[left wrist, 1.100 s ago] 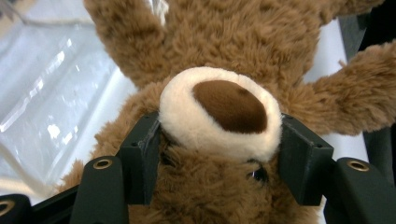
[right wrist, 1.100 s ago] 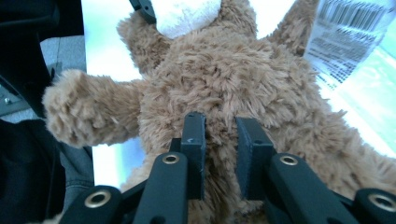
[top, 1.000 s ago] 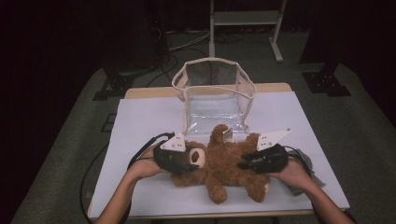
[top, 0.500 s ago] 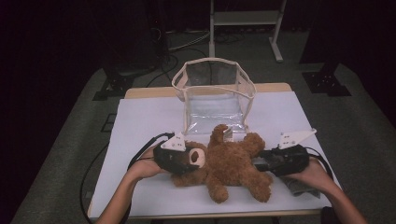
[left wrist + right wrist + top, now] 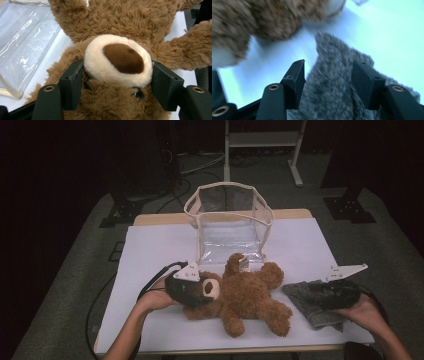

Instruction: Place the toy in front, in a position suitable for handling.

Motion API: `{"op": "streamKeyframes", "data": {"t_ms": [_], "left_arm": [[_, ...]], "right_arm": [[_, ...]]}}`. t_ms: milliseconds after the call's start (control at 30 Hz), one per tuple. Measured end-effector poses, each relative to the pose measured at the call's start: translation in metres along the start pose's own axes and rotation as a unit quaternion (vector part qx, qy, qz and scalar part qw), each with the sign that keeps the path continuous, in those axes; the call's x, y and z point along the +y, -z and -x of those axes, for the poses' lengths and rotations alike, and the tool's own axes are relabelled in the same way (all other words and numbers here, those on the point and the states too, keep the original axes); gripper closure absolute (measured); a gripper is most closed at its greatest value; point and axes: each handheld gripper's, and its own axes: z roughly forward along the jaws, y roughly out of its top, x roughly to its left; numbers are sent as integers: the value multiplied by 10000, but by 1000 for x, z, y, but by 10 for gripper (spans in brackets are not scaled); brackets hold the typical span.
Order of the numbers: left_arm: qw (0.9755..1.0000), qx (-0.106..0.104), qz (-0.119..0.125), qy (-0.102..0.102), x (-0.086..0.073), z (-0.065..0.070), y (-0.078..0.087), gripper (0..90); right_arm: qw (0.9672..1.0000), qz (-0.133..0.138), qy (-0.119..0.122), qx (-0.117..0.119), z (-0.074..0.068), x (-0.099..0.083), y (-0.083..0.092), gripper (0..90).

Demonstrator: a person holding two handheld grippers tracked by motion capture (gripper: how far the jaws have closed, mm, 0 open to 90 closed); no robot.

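Now the left claw [image 5: 117, 82] sits around the head of the teddy bear [image 5: 245, 295], its jaws at both sides of the muzzle and touching the plush, a soft grip that has just been loosening; the bear lies on its back on the white counter [image 5: 150, 255], just in front of the clear bag [image 5: 230, 220]. The right claw [image 5: 327, 82] has just been opening and hangs with jaws apart over the grey cloth [image 5: 310, 300], beside the bear's foot; nothing is pinched. I think the risks are these: the fluffy head may slip out when lifted; the open claw may catch only loose fibres, or drag the cloth toward the counter edge.
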Motion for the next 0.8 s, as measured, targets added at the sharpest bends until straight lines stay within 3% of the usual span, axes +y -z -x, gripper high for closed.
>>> {"op": "streamKeyframes", "data": {"t_ms": [100,367,433,800], "left_arm": [[10000,-13,35,8,-1,0,0,319],[9999,-5,147,60,-5,1,0,299],[9996,13,234,123,-7,2,-1,297],[9996,221,174,32,-6,9,-2,284]], "right_arm": [[9997,-151,47,-167,4,-5,-10,435],[9993,-273,-10,-250,7,-14,-26,480],[9993,-227,21,-302,6,-16,-27,508],[9988,-233,48,-431,5,-18,-27,720]]}}
